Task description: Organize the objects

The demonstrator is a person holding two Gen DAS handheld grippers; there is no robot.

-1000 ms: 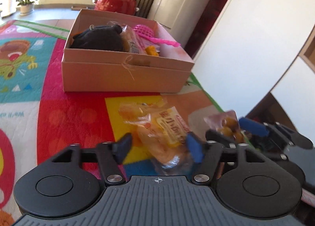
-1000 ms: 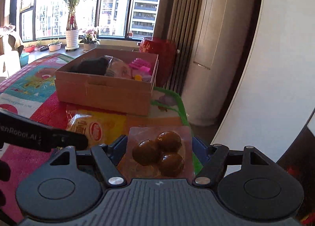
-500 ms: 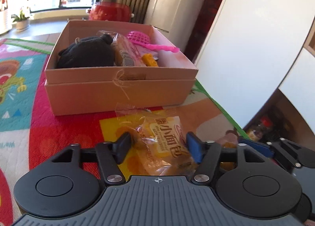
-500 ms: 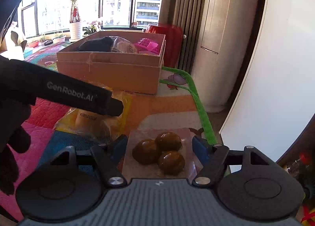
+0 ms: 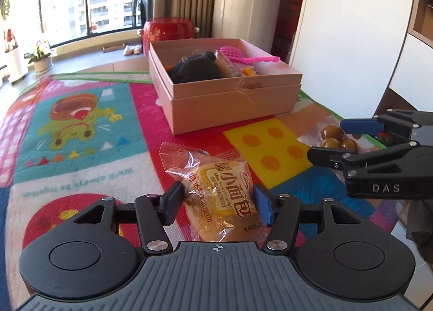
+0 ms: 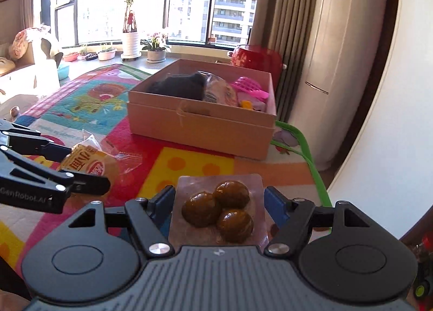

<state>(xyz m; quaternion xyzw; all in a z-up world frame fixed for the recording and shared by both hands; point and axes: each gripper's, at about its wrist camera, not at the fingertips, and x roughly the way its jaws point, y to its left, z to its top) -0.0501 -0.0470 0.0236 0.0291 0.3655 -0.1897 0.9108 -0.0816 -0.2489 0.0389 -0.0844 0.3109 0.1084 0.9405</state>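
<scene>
A clear packet of small yellow bread (image 5: 224, 183) sits between the pads of my left gripper (image 5: 217, 197), whose jaws are closing and press on both its sides. The right wrist view shows that same bread packet (image 6: 86, 166) raised a little off the mat in the left gripper (image 6: 88, 168). My right gripper (image 6: 217, 200) is shut on a flat vacuum pack of three brown eggs (image 6: 219, 210), also seen at the right as the egg pack (image 5: 333, 132) in the right gripper (image 5: 327, 137). Beyond both stands an open pink cardboard box (image 5: 230, 102) (image 6: 200, 126).
The box holds a black cloth item (image 5: 194, 70), a pink plastic scoop (image 5: 243, 57) and a snack packet. A colourful play mat (image 5: 81, 126) covers the surface, with its green edge (image 6: 311, 164) at the right. A red pot (image 6: 257, 59) and potted plants (image 6: 130, 40) stand behind.
The left jaws have narrowed onto the bread packet and drawn back from the box, which now looks farther off. The right gripper still holds the egg pack and has shifted a little.
</scene>
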